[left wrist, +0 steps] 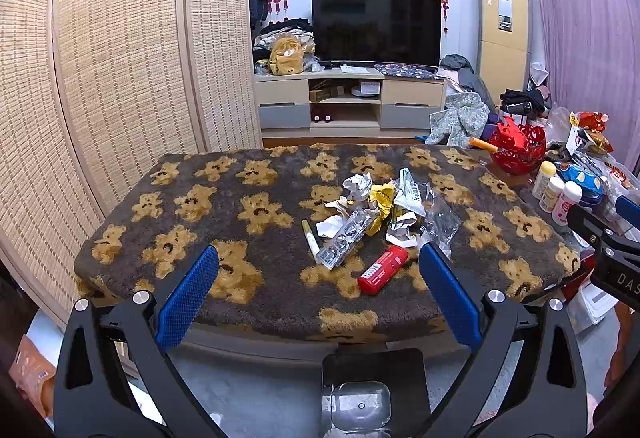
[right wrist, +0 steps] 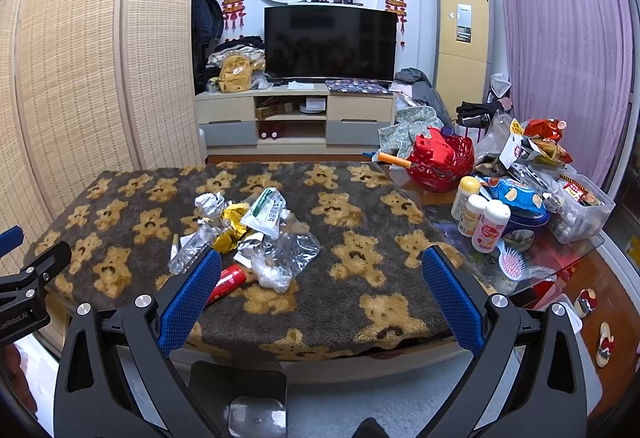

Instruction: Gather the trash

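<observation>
A heap of trash (left wrist: 380, 210) lies mid-table on the teddy-bear blanket (left wrist: 248, 206): crumpled foil (left wrist: 358, 187), yellow wrapper (left wrist: 382, 200), clear plastic bag (left wrist: 440, 220), blister pack (left wrist: 344, 240), white marker (left wrist: 311, 237) and a red tube (left wrist: 383, 269). The same trash heap (right wrist: 248, 230) sits left of centre in the right wrist view, where the red tube (right wrist: 228, 281) shows partly behind a finger. My left gripper (left wrist: 318, 258) hangs open short of the table's near edge, nothing between its fingers. My right gripper (right wrist: 320, 262) is open too, over the near edge, holding nothing.
A red basket (right wrist: 440, 162), small bottles (right wrist: 480, 218), snack bags, a clear bin (right wrist: 580, 210) and a pink hairbrush (right wrist: 512, 264) crowd the glass table on the right. A woven screen (left wrist: 120, 58) stands left. TV stand (left wrist: 340, 98) and air conditioner (left wrist: 506, 18) stand behind.
</observation>
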Demonstrator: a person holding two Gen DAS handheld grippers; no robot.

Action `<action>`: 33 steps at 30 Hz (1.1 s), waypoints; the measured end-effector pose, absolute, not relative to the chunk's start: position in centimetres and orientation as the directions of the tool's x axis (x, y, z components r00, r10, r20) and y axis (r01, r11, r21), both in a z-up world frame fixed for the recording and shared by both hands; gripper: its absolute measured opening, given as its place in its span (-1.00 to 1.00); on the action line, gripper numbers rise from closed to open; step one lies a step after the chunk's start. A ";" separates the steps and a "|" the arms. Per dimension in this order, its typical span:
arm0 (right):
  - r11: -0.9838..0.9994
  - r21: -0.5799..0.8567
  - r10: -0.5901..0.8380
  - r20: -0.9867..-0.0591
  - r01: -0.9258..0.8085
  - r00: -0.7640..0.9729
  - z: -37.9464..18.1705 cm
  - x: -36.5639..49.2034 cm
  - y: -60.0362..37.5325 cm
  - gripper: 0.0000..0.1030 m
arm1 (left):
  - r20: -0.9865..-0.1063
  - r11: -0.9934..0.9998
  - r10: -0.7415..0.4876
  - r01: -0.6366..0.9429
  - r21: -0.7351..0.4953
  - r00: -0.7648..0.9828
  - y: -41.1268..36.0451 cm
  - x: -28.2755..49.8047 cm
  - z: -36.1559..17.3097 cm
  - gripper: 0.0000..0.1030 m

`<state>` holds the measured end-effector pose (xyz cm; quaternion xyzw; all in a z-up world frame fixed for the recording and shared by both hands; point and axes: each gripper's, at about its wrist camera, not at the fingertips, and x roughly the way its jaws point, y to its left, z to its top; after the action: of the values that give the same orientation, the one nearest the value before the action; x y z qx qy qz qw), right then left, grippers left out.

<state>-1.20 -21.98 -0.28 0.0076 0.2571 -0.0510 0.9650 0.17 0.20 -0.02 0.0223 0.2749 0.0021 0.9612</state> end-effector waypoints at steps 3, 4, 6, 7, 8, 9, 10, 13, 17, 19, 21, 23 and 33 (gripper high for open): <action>0.994 -0.010 -0.097 -0.498 0.106 0.862 -0.3 -1.2 -22.3 0.95 | -0.527 0.999 0.019 0.005 0.044 0.850 0.3 0.1 0.0 0.84; 0.994 -0.008 -0.097 -0.498 0.107 0.862 -0.3 -1.1 -22.4 0.95 | -0.527 0.999 0.019 0.005 0.045 0.850 0.3 0.1 -0.1 0.84; 0.994 -0.005 -0.099 -0.499 0.111 0.861 -0.3 -1.1 -22.6 0.95 | -0.529 0.999 0.020 0.005 0.045 0.849 0.3 0.1 -0.1 0.84; 0.994 -0.005 -0.101 -0.500 0.114 0.860 -0.3 -1.0 -22.6 0.95 | -0.528 0.999 0.018 0.006 0.043 0.849 0.3 0.1 -0.1 0.84; 0.993 -0.005 -0.102 -0.500 0.115 0.860 -0.3 -1.0 -22.7 0.95 | -0.530 0.999 0.017 0.006 0.042 0.848 0.4 0.1 -0.1 0.84; 0.993 -0.005 -0.103 -0.501 0.117 0.859 -0.4 -1.0 -22.7 0.95 | -0.532 0.999 0.016 0.007 0.041 0.847 0.4 0.1 -0.1 0.84; 0.993 -0.005 -0.105 -0.504 0.119 0.857 -0.4 -0.9 -22.7 0.95 | -0.534 0.999 0.016 0.008 0.042 0.846 0.4 0.1 -0.2 0.84; 0.993 -0.003 -0.105 -0.511 0.120 0.853 -0.7 -0.5 -22.9 0.95 | -0.540 0.999 0.011 0.011 0.039 0.842 0.7 0.5 -0.1 0.84; 0.991 0.018 -0.103 -0.515 0.130 0.851 -1.2 0.2 -23.4 0.95 | -0.539 0.999 0.015 0.010 0.043 0.842 1.1 1.2 -0.2 0.84; 0.992 0.038 -0.081 -0.526 0.119 0.846 -1.6 1.0 -23.7 0.95 | -0.539 0.999 0.006 0.019 0.039 0.842 1.1 1.8 -0.5 0.84; 0.993 0.055 -0.060 -0.539 0.107 0.840 -2.0 1.8 -23.8 0.95 | -0.557 0.999 -0.018 0.043 0.031 0.830 1.1 2.7 -1.2 0.84; 0.994 0.076 -0.026 -0.556 0.082 0.831 -2.6 2.9 -23.8 0.95 | -0.585 0.997 -0.033 0.066 0.035 0.811 0.8 3.7 -2.3 0.84; 0.995 0.067 -0.010 -0.666 0.073 0.746 -8.3 9.3 -23.5 0.95 | -0.705 0.989 -0.084 0.143 0.025 0.704 0.3 8.5 -8.9 0.84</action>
<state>9.35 -23.46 -8.32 0.0446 0.3558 -0.0221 0.9332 8.46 0.35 -8.94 0.0387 0.3798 -0.0617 0.9222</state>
